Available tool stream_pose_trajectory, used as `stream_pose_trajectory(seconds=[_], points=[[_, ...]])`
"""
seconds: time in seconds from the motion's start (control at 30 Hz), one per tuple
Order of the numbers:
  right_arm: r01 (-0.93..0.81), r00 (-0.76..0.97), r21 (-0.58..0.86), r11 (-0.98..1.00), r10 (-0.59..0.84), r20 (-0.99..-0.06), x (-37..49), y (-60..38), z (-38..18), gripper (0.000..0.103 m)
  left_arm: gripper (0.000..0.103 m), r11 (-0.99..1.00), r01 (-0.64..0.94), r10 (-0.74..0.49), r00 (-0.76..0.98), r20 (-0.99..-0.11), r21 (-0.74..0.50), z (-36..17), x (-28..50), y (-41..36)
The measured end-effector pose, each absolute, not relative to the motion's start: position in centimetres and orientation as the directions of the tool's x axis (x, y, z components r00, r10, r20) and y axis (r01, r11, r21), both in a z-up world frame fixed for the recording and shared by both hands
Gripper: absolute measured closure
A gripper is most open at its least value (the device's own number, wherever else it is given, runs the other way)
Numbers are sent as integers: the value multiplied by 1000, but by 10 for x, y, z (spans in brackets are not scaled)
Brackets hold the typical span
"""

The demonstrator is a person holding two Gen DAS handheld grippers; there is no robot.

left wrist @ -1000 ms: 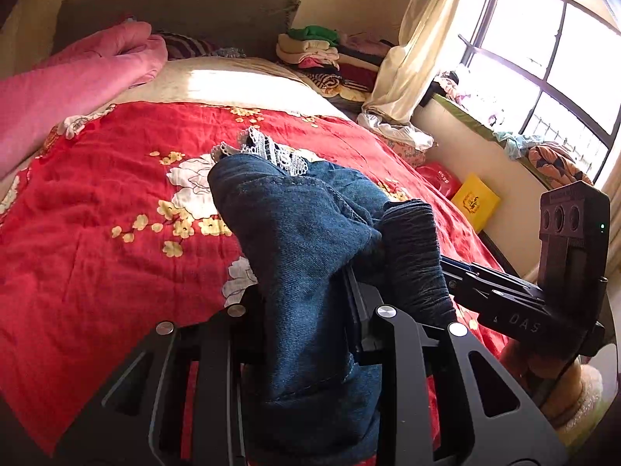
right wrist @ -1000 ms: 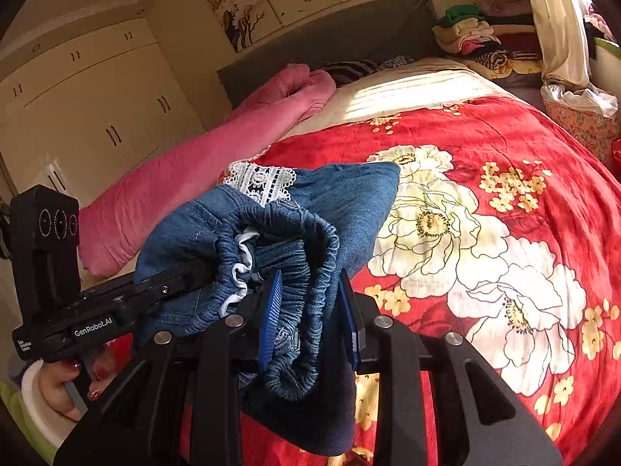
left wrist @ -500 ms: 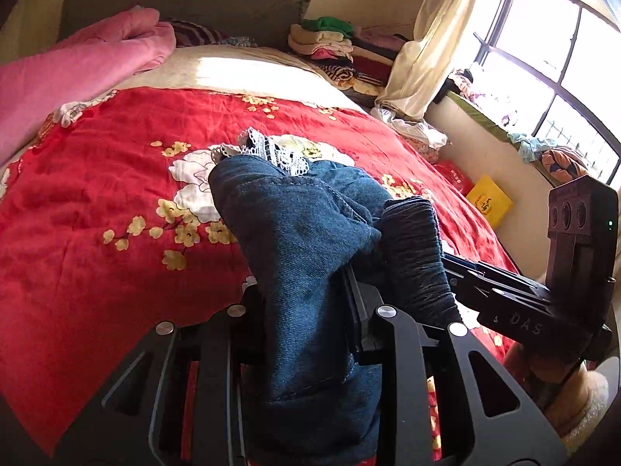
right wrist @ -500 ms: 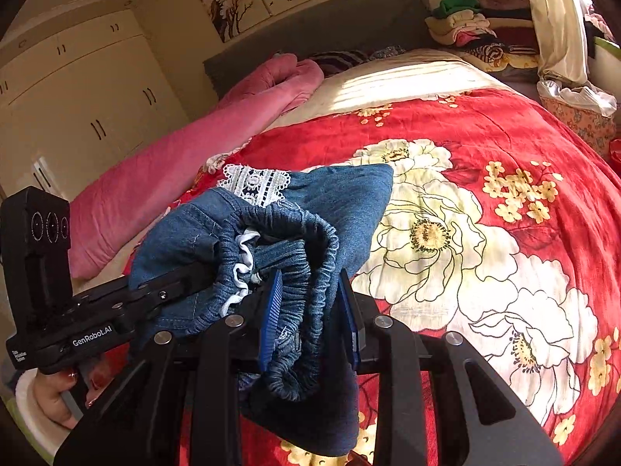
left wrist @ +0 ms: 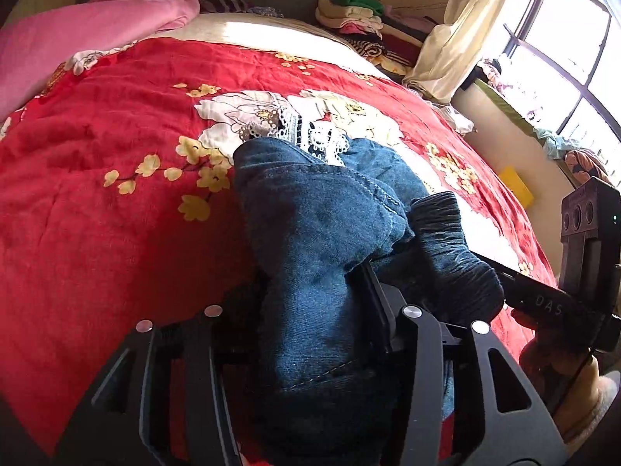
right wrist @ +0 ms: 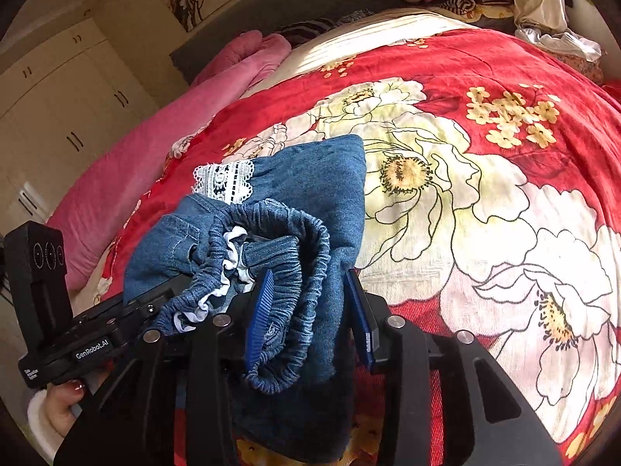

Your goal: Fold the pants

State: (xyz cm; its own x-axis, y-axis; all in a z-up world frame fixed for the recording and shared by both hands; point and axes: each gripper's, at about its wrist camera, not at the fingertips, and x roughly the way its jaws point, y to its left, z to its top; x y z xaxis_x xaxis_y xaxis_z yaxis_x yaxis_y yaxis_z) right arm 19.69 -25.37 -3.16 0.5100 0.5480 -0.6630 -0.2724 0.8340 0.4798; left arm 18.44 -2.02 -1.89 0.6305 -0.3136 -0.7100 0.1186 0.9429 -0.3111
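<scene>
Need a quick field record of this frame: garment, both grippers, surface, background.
garment: denim pants with white lace trim, bunched
left gripper: shut on the pants
right gripper: shut on the elastic waistband
surface: red floral bedspread
background: pink blanket, stacked folded clothes, window

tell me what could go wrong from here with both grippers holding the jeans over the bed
1. The right gripper pinches only the bunched elastic waistband; it may slip out as the jeans are laid down.
2. The denim is bunched between both grippers, so it could land creased on the red bedspread.
3. The lace-trimmed hem may tuck under the fold.
</scene>
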Motion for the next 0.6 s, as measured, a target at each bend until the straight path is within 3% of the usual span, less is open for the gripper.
stream_pose_trajectory(seconds=[0.03,0.33,0.6], points=[[-264,512,482,835,545,-664,196,-256,-31,56,60,943,116,-312,630,-711,-312,-20,184,-20],[-340,575,534,774,620,-534,162,-267,8,53,57,951,106,-289,637,-715,-291,-21,184,-19],[-393,495,430,813,581,-646,162,-234,-9,53,57,953,106,-285,640,-713,-285,-20,182,-20]])
